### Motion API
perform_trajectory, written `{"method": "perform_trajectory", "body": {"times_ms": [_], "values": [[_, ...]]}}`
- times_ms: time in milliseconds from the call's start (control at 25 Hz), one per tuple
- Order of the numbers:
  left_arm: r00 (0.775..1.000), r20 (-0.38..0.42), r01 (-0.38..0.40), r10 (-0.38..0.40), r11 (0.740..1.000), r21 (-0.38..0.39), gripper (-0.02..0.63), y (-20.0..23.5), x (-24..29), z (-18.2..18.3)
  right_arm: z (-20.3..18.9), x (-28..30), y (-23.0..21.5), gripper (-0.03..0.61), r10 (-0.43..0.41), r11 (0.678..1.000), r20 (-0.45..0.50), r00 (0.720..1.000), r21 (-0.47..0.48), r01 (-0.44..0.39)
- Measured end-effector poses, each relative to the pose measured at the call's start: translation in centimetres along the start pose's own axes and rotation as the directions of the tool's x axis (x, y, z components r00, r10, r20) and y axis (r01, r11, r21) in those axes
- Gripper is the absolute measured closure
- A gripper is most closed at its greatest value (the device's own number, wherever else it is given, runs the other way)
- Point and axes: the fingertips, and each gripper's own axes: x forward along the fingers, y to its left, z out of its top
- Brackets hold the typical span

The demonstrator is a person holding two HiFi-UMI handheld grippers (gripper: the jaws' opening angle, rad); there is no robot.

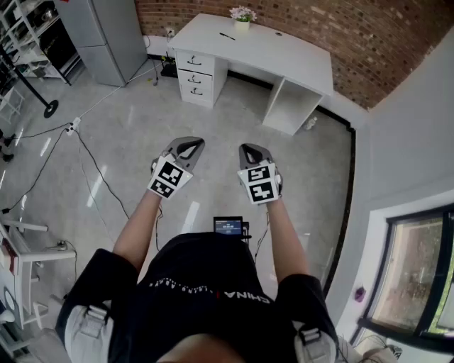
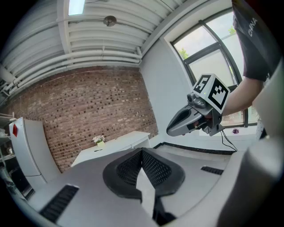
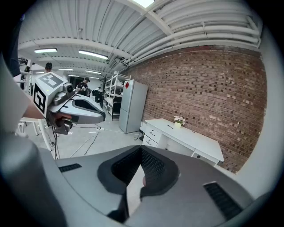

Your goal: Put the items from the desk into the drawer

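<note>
Left gripper (image 1: 189, 146) and right gripper (image 1: 252, 151) are both closed on nothing. The long white rectangular desk (image 1: 284, 57) stands well ahead, with its white drawer stack (image 1: 196, 74) toward the left gripper's side.

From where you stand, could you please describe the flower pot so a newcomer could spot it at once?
Against the brick wall stands a white desk with drawers at one end. At its back edge sits the flower pot: a small pale pot of pinkish blooms, the only upright thing there, unlike the thin dark pen lying flat nearby.
</note>
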Motion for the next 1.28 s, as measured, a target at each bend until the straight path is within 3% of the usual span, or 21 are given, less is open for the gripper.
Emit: {"method": "perform_trajectory", "body": {"times_ms": [1280], "values": [[0.999, -0.035, 0.034, -0.032, 0.998, 0.061, 0.601, -1.8, 0.3, -0.6, -0.9, -0.4, 0.7, 0.561, 0.029, 1.0, 0.006, 1.0, 0.011, -0.029]]}}
